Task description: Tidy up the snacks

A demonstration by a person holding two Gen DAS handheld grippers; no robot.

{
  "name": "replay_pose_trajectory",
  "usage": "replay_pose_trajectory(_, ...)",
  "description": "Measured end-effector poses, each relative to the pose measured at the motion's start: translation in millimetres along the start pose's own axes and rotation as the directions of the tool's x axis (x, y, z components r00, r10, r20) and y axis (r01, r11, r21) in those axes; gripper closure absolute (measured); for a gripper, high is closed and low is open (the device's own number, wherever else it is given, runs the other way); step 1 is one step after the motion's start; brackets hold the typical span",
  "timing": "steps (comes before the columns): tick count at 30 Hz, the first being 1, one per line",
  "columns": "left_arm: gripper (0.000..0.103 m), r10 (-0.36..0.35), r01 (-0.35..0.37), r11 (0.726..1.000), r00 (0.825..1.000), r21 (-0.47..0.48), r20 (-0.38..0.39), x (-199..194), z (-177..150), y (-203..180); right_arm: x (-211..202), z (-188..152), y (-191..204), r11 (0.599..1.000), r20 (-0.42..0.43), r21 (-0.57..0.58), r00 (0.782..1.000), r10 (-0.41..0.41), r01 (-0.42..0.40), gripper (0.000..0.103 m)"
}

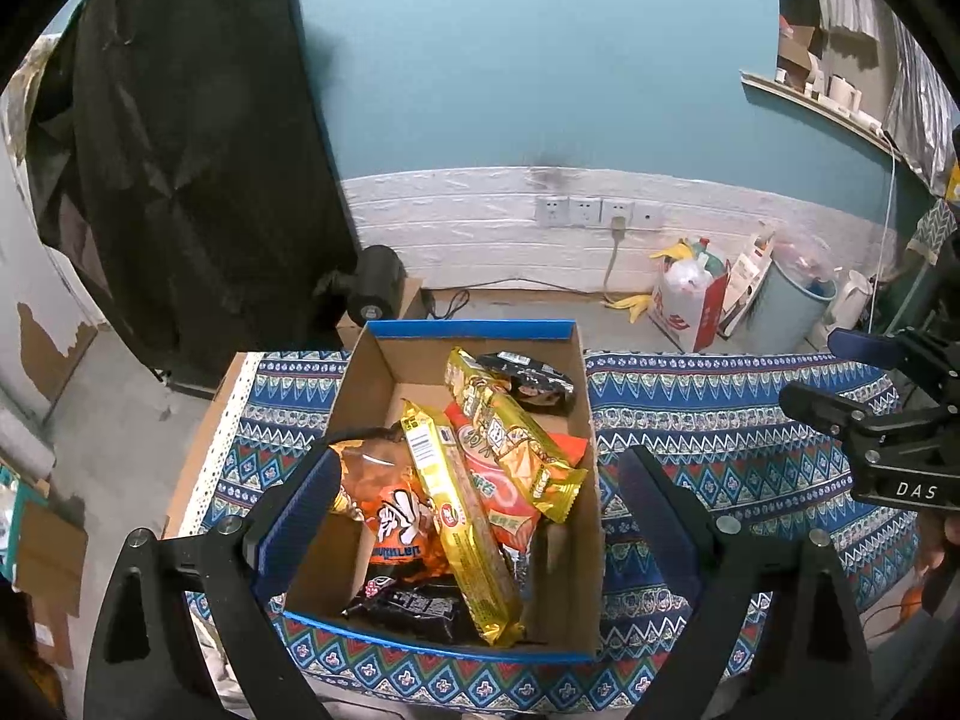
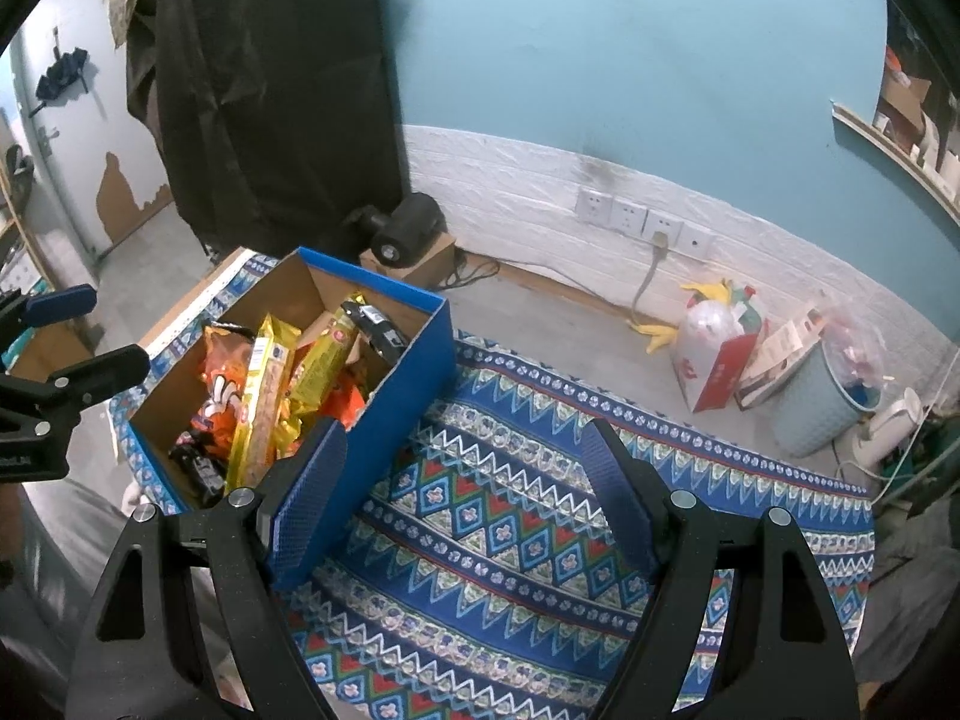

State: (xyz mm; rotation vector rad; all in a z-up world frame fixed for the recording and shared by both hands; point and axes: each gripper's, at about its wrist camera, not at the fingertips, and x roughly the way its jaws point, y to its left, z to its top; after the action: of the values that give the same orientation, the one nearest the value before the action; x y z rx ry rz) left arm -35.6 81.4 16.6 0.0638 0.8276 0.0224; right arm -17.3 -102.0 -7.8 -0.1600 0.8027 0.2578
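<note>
Snacks [image 1: 456, 480] lie heaped in a cardboard box [image 1: 591, 516] with blue outer walls, which stands on a surface under a patterned cloth [image 1: 720, 420]. Nearest the left wrist camera, the left gripper [image 1: 480, 516] hangs with jaws wide and nothing between them, one finger over the box's left wall and the other just outside its right wall. A descent from here risks a fingertip catching the thin cardboard rim and tipping or shoving the box across the cloth, which looks free to slide. Just beyond, a long gold packet [image 1: 462, 516] leans over an orange bag [image 1: 390, 498] and a dark packet [image 1: 408, 603]; pinching the gold one at an end could let it droop and drag its neighbours out. Foil wrappers probably slip under flat pads, and a hard squeeze may crush what is inside. Farther in, a second gold packet [image 1: 510, 426] crosses a black pack [image 1: 534, 381] by the far wall. The right gripper [image 2: 462, 498], equally wide and empty, hovers over bare cloth beside the box; whether any snacks remain outside the box is hard to say from these views.
</note>
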Motion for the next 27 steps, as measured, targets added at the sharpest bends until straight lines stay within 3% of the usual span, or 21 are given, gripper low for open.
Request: replay_pose_trajectory(27, 0.008, 0.034, -0.034, 0.999, 0.999, 0.017, -0.027, 3.1, -4.6, -2.6, 5.7, -4.0, 2.6, 1.0, -0.013, -0.017, 1.0, 0.003, -0.003, 0.024)
